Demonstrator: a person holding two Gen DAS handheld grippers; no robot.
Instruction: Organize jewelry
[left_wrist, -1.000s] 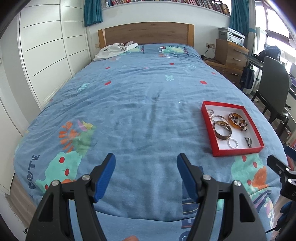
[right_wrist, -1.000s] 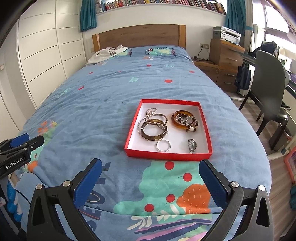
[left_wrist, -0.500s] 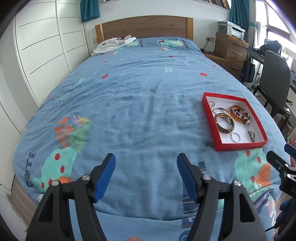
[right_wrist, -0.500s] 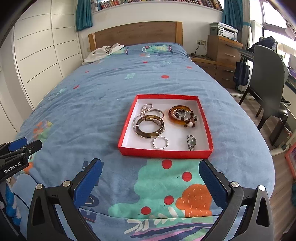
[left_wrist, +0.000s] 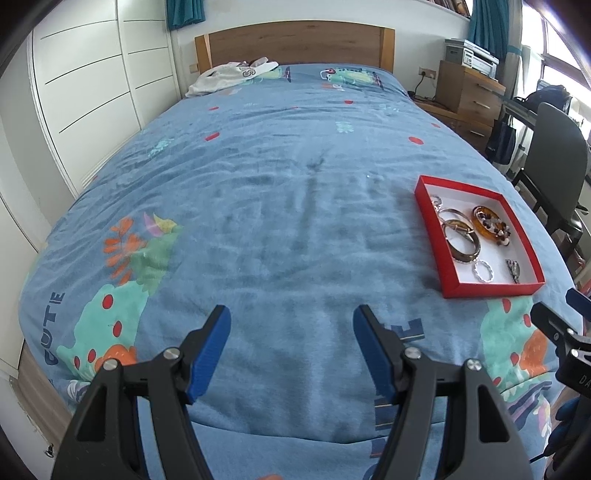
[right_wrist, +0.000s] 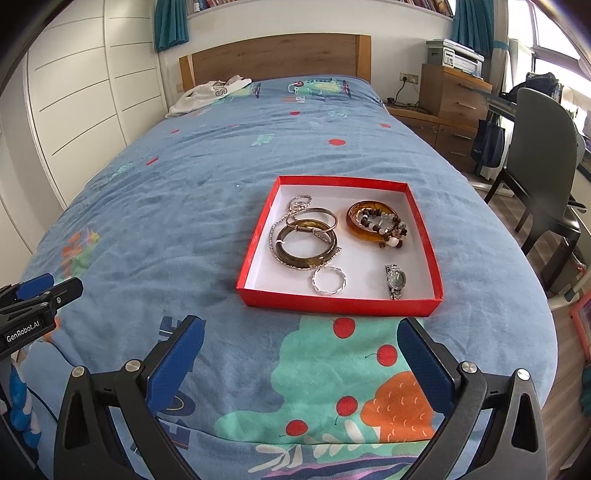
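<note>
A: What sits farthest left?

B: White wardrobe doors (right_wrist: 85, 107) run along the left wall. Next comes the left gripper (left_wrist: 291, 345), held over the near part of the blue bedspread (left_wrist: 280, 206). Its blue-padded fingers (left_wrist: 212, 349) stand wide apart with nothing between them.

A: Is it near the jewelry?

B: No, well apart. The red box (right_wrist: 334, 301) lies to its right on the bedspread, toward the right edge of the bed.

A: And inside the box, left to right?

B: On the left a dark brown bangle (right_wrist: 306, 245) lies on a silver beaded chain (right_wrist: 275, 229), with a thin metal bangle (right_wrist: 317, 218) overlapping its far side and a small silver piece (right_wrist: 300, 202) beyond, near the far left corner. Just near of the brown bangle sits a twisted silver ring bracelet (right_wrist: 329, 280). On the right an amber bangle (right_wrist: 369, 221) has a beaded bracelet (right_wrist: 388, 229) draped across it. Near the right front corner lies a silver wristwatch (right_wrist: 395, 280).

A: The right gripper?

B: The right gripper (right_wrist: 301, 354) hovers over the cartoon print just near of the box, spread wide and holding nothing.

A: Farther right?

B: A wooden dresser (right_wrist: 454, 96) with a printer (right_wrist: 454, 55) on top stands against the far wall, and a dark chair (right_wrist: 543, 155) stands beside the bed.
</note>
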